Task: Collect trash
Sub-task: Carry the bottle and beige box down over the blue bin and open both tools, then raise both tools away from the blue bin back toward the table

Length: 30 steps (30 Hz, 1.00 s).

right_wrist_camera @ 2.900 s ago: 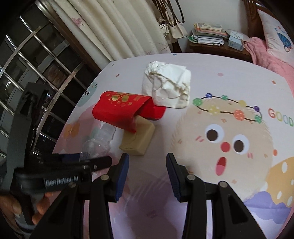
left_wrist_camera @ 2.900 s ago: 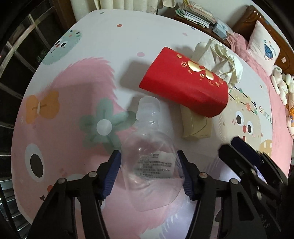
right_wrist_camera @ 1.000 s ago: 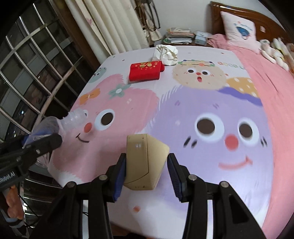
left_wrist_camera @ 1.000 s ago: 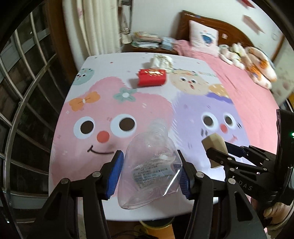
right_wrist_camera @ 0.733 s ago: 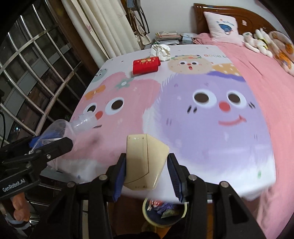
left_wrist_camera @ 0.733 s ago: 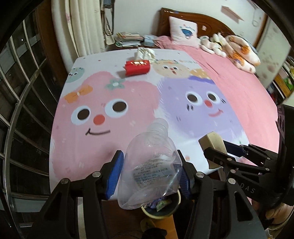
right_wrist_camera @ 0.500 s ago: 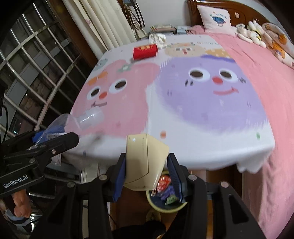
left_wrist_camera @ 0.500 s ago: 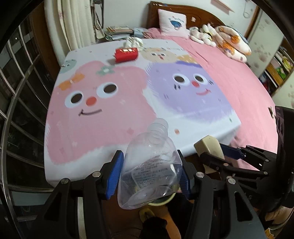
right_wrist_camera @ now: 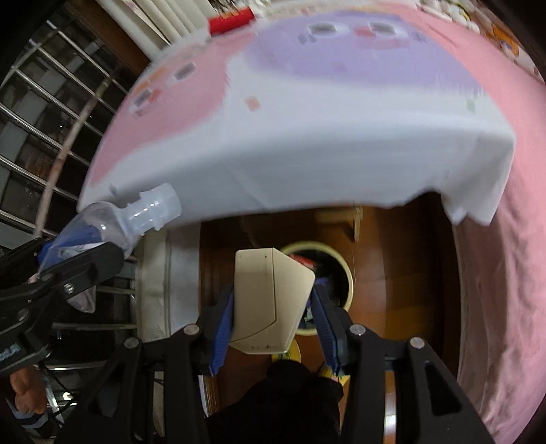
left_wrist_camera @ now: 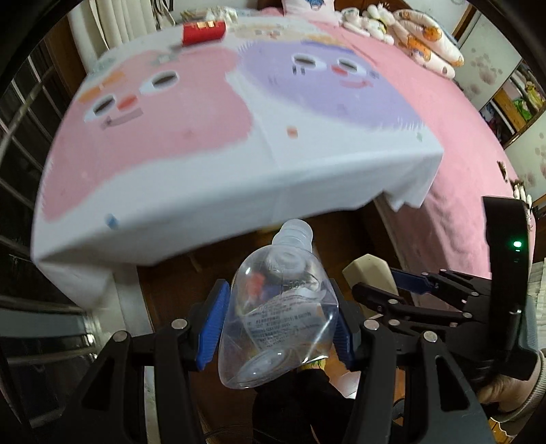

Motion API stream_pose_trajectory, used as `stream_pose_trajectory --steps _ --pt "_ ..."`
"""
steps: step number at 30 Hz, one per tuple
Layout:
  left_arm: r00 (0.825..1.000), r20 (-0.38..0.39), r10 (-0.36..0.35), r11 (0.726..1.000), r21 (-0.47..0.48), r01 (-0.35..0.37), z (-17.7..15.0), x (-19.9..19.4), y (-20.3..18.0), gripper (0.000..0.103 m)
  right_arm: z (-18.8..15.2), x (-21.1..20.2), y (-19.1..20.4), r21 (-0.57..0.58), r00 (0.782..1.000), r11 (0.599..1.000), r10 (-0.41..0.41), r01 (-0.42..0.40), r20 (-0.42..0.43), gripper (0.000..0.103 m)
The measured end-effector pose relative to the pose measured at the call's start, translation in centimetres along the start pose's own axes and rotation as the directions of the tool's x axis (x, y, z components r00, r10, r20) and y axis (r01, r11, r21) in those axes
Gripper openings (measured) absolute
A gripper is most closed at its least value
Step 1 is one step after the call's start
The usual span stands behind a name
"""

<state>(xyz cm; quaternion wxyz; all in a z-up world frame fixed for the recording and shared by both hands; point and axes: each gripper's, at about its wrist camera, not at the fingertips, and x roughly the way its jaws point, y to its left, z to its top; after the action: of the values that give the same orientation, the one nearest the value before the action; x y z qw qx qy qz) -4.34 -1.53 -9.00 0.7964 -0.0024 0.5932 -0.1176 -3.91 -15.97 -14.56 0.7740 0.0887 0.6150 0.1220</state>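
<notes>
My left gripper point(left_wrist_camera: 278, 319) is shut on a clear plastic bottle point(left_wrist_camera: 276, 317), neck pointing forward, held above the floor in front of the bed. My right gripper point(right_wrist_camera: 273, 307) is shut on a beige carton point(right_wrist_camera: 271, 300), held just above a round yellow-rimmed trash bin point(right_wrist_camera: 344, 269) that holds colourful waste. The carton hides the bin's left part. The bottle also shows at the left of the right wrist view point(right_wrist_camera: 112, 225). The carton and right gripper show at the right of the left wrist view point(left_wrist_camera: 368, 273). A red box point(left_wrist_camera: 203, 32) lies far back on the bed.
The bed's cartoon-print sheet point(left_wrist_camera: 239, 136) overhangs its front edge above the brown wooden floor point(right_wrist_camera: 402, 273). A pink blanket point(left_wrist_camera: 460, 136) covers the right side. Window bars point(right_wrist_camera: 44, 136) stand at the left. Stuffed toys point(left_wrist_camera: 409, 37) lie at the far right.
Both grippers have pulled back off the bed and tilted down, still holding the bottle and the carton. The trash bin on the floor has come into fuller view under the carton.
</notes>
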Motion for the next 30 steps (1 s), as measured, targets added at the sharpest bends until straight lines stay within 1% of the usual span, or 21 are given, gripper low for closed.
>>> stream_pose_trajectory --steps 5,9,12,16,18,22,23,24,26,27,30 --pt "0.999 -0.027 0.017 1.000 -0.023 -0.018 -2.4 5.8 -0.6 0.054 -2.7 6.4 -3.5 0.023 0.998 1.000 -0.019 0.020 -0.062 0.044" --pt "0.999 -0.051 0.013 0.998 -0.066 -0.017 -4.0 11.4 0.0 0.054 -3.6 11.2 -5.6 0.041 0.996 0.999 -0.031 0.034 -0.085 0.044" --pt "0.998 -0.070 -0.007 0.995 -0.101 0.000 -4.8 15.2 0.9 0.054 -3.7 14.3 -6.8 0.053 0.995 0.998 -0.031 0.036 -0.093 0.045" --pt "0.997 -0.080 -0.005 0.993 -0.115 -0.004 -5.8 19.4 1.7 0.055 -3.8 18.6 -7.9 0.067 0.994 0.997 -0.038 0.045 -0.106 0.045" --pt "0.996 -0.084 -0.003 0.992 -0.123 -0.008 -5.8 21.2 2.4 0.055 -3.7 20.4 -8.1 0.074 0.993 0.996 -0.038 0.046 -0.116 0.045" --pt "0.996 -0.088 -0.005 0.990 -0.139 -0.007 -5.6 23.6 3.2 0.056 -3.5 23.1 -8.4 0.093 0.992 0.995 -0.030 0.042 -0.124 0.045" --pt "0.996 -0.086 -0.003 0.990 -0.141 -0.009 -5.6 23.9 3.4 0.058 -3.4 23.5 -8.4 0.093 0.992 0.995 -0.030 0.041 -0.119 0.045" --pt "0.997 -0.082 0.000 0.990 -0.142 -0.011 -5.6 24.4 3.5 0.065 -3.4 23.8 -8.3 0.089 0.993 0.995 -0.027 0.037 -0.112 0.046" --pt "0.997 -0.080 0.000 0.989 -0.149 -0.012 -5.4 24.7 4.0 0.076 -3.2 24.3 -8.2 0.080 0.993 0.996 -0.028 0.037 -0.113 0.050" --pt "0.997 -0.077 0.000 0.988 -0.157 -0.012 -5.3 24.8 4.3 0.079 -3.1 24.3 -8.1 0.077 0.993 0.996 -0.032 0.041 -0.112 0.051" --pt "0.997 -0.073 0.012 0.984 -0.174 -0.025 -5.1 24.6 4.9 0.082 -2.9 24.0 -7.9 0.073 0.994 0.996 -0.034 0.042 -0.107 0.052"
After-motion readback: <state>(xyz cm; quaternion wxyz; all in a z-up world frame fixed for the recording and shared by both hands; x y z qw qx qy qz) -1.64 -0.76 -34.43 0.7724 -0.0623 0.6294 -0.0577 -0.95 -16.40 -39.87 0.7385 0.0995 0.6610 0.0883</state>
